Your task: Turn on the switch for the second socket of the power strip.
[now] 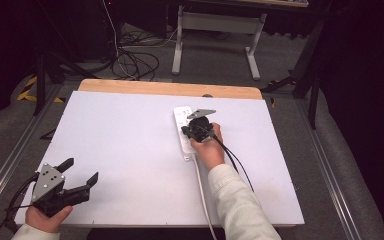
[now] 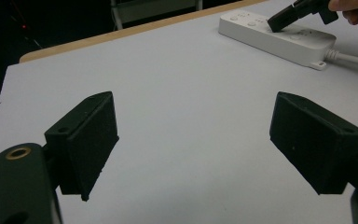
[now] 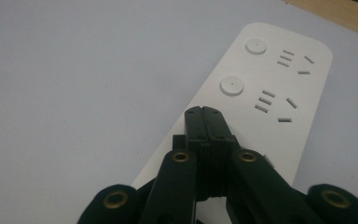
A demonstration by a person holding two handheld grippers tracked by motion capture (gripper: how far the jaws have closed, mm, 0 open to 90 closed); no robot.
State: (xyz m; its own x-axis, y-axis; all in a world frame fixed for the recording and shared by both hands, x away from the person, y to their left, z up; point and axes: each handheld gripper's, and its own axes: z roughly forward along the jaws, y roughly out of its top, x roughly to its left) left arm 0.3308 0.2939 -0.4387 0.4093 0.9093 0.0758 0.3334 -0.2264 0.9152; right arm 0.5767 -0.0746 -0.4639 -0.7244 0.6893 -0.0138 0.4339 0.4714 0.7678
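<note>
The power strip lies on the white desk, right of middle, its cord trailing back toward me. My right claw is clenched on nothing, tips pressed down onto the strip near a round switch — a skewed push could slide the light strip sideways or miss the button. My left claw waits released at the near-left corner, close to the edge; the bare desk between gives ample room.
</note>
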